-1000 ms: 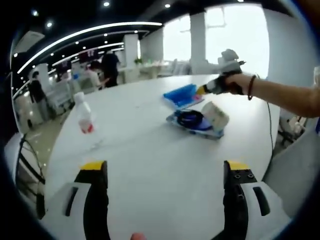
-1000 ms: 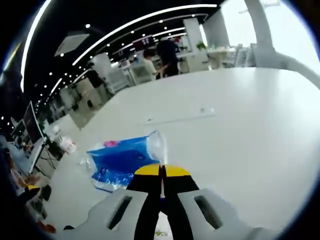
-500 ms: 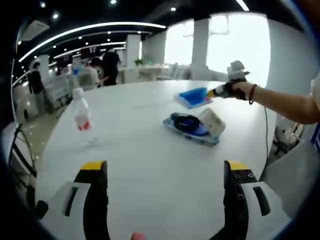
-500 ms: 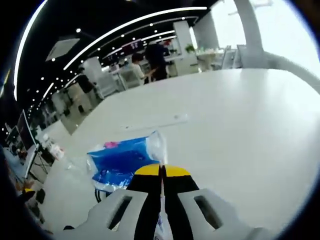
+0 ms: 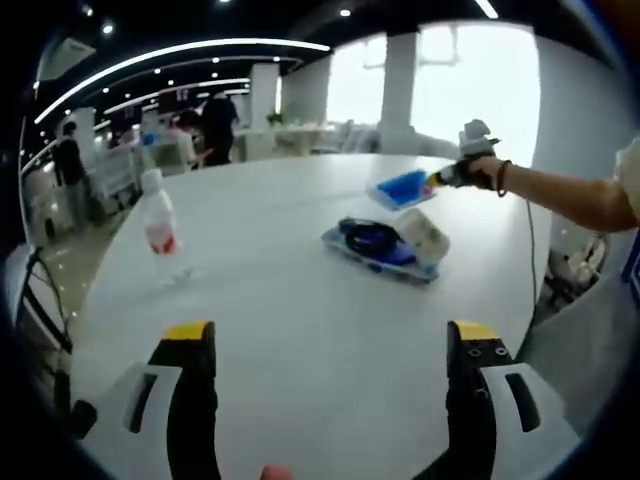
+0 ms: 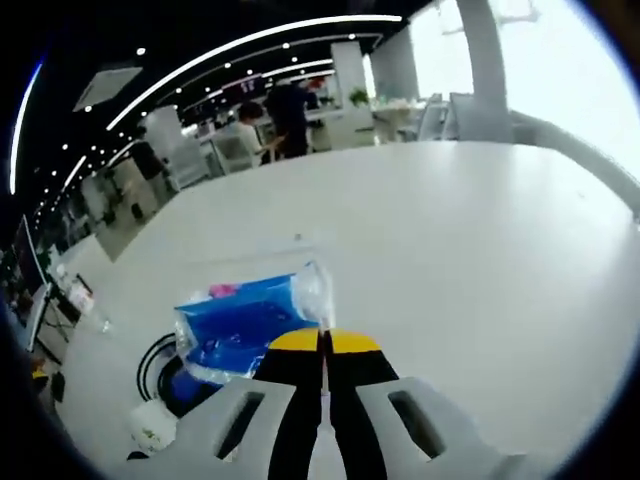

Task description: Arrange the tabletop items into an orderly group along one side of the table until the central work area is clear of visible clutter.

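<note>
A big white table (image 5: 300,300) holds a flat blue pack (image 5: 375,252) with a black cord (image 5: 368,236) and a white roll (image 5: 423,233). The right gripper (image 6: 322,345) pinches a blue bag (image 6: 245,322). A bottle (image 5: 158,215) stands far left. The left gripper (image 5: 322,345) is wide apart, holding nothing.

Left tool (image 5: 330,350) gapes over the white table (image 5: 300,300); bottle (image 5: 158,225) stands left, tray (image 5: 380,250) mid-table, right tool (image 5: 440,180) holds a blue pack (image 5: 400,187).
</note>
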{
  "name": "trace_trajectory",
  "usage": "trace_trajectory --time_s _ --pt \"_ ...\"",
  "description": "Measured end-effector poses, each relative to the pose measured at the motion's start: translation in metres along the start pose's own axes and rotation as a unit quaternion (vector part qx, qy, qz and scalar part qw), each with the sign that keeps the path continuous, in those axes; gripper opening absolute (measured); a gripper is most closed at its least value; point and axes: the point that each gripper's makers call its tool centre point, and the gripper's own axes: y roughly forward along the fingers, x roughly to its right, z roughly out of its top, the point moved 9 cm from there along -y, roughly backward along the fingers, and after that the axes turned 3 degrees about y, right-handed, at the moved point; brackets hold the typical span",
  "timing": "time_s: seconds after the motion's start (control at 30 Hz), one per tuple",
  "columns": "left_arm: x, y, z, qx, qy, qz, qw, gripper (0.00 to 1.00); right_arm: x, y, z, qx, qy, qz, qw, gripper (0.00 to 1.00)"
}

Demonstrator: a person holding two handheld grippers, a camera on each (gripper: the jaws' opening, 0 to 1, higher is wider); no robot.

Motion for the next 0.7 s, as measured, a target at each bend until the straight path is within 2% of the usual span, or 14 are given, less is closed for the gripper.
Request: trace_trajectory --time_s 0.23,0.53,0.7 --pt "0.001 0.001 0.0 0.003 0.0 -0.004 1.0 0.93 0.009 0.006 -0.001 -0.007 -0.022 -0.012 0.9997 0.01" --pt "-0.002 -0.001 0.0 0.009 -0.002 0.003 1.0 0.92 0.019 0.016 -0.01 -0.022 -0.021 -0.025 0.9992 0.01" --pt "-0.002 -0.001 0.0 0.012 -0.015 -0.004 0.9998 0.92 0.025 0.023 -0.016 -0.03 -0.025 -0.033 0.9987 0.01"
